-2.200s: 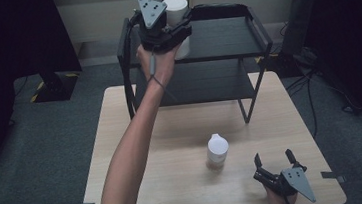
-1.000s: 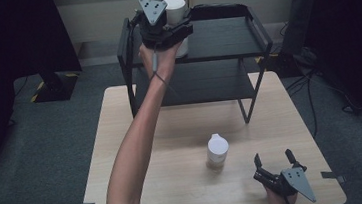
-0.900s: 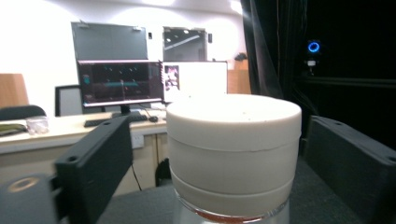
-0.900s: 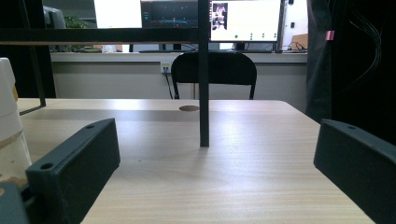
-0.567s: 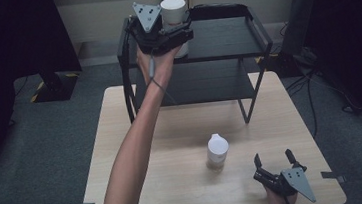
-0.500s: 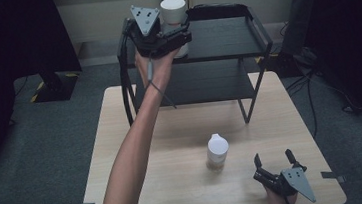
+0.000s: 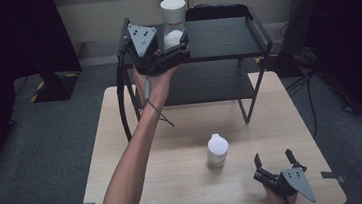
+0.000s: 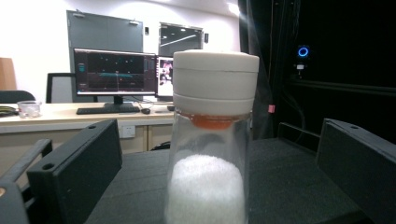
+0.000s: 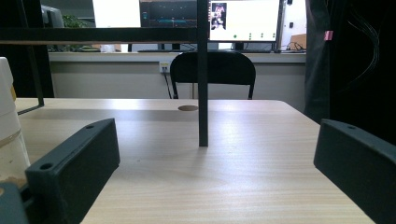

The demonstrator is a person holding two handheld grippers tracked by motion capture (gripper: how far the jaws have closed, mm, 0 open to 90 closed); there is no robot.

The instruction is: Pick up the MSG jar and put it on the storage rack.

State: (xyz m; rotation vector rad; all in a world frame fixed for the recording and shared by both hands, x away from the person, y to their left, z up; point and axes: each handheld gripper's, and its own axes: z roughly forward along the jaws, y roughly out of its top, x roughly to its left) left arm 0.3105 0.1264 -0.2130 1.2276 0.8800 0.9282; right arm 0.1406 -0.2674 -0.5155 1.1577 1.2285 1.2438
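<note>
A clear jar (image 7: 174, 31) with a white lid and white powder inside stands on the top shelf of a black rack (image 7: 223, 37). My left gripper (image 7: 175, 41) is open around it, and its jaws have just been opening. In the left gripper view the jar (image 8: 210, 140) stands between the jaws of the left gripper (image 8: 219, 126) with a gap on each side. A second white-lidded jar (image 7: 218, 151) stands on the wooden table (image 7: 177, 187). My right gripper (image 7: 273, 156) rests open to its right, near the front edge. In the right gripper view that jar (image 9: 7, 116) is at the left edge, outside the right gripper (image 9: 217, 126).
The rack stands at the table's far side on thin black legs (image 9: 202, 74) and has a lower shelf (image 7: 207, 82). A cable (image 7: 163, 116) trails from the left gripper. Dark floor surrounds the table. Desks with monitors (image 8: 114, 70) lie beyond.
The left gripper has let go of the jar and drawn back toward the person and a little lower. The jar stays upright on the top shelf. The right gripper has not moved.
</note>
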